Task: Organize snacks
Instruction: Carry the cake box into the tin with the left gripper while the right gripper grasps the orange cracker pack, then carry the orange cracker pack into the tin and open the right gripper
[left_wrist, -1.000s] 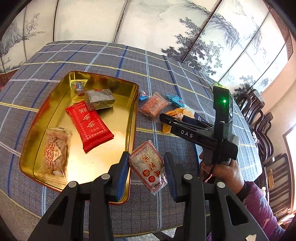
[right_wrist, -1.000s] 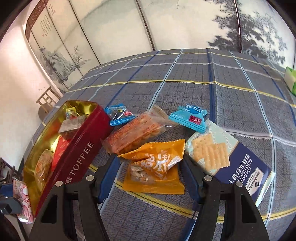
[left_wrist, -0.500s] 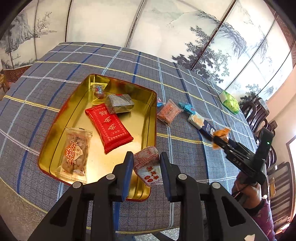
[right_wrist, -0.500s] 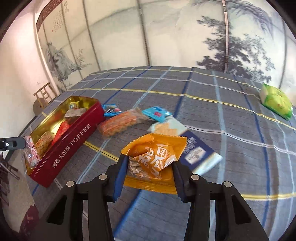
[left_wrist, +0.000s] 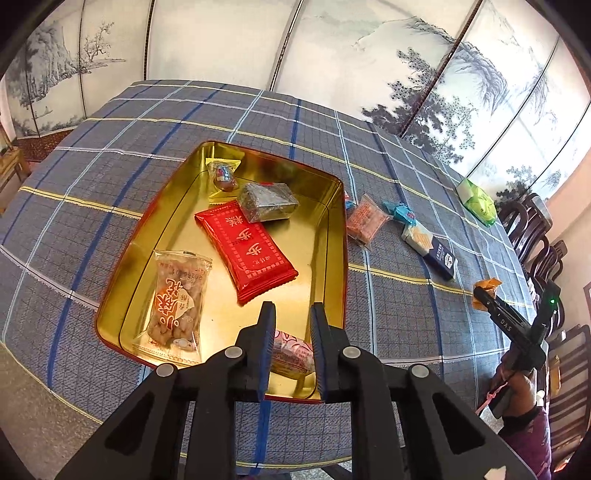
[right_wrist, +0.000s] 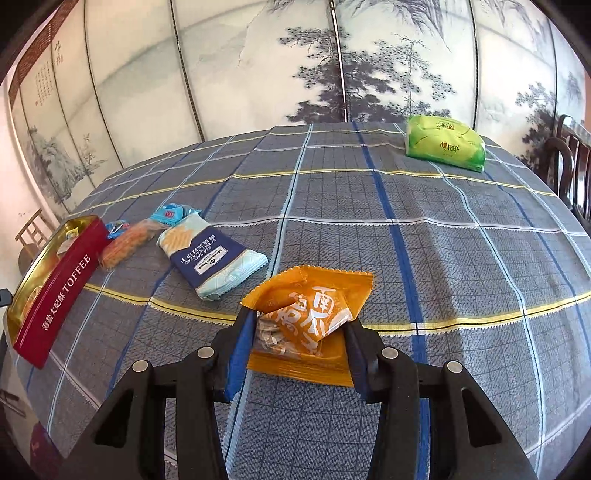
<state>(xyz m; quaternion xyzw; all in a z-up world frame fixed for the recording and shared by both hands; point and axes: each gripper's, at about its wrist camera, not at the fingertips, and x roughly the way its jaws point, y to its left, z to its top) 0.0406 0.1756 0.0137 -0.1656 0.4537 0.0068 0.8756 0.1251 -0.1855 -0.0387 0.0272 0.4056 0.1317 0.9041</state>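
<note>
My left gripper (left_wrist: 291, 350) is shut on a clear packet with red and white print (left_wrist: 291, 356), held over the near right corner of the gold toffee tin (left_wrist: 338, 236). The tin holds a red packet (left_wrist: 247, 243), a peanut packet (left_wrist: 177, 295), a dark wrapped bar (left_wrist: 267, 201) and a small yellow-edged sweet (left_wrist: 223, 173). My right gripper (right_wrist: 297, 350) is shut on an orange snack packet (right_wrist: 310, 314), lifted above the table; it also shows far right in the left wrist view (left_wrist: 487, 291). The tin shows at the left of the right wrist view (right_wrist: 62, 280).
On the checked tablecloth beside the tin lie an orange-pink packet (right_wrist: 125, 245), two small blue sweets (right_wrist: 170, 214), and a blue cracker pack (right_wrist: 210, 258). A green tissue pack (right_wrist: 443, 146) sits at the far right. Dark chairs (left_wrist: 535, 236) stand along the table's right side.
My left gripper has carried the clear packet from beside the tin to over its near right corner. My right gripper has lifted the orange packet and pulled back toward the table's right.
</note>
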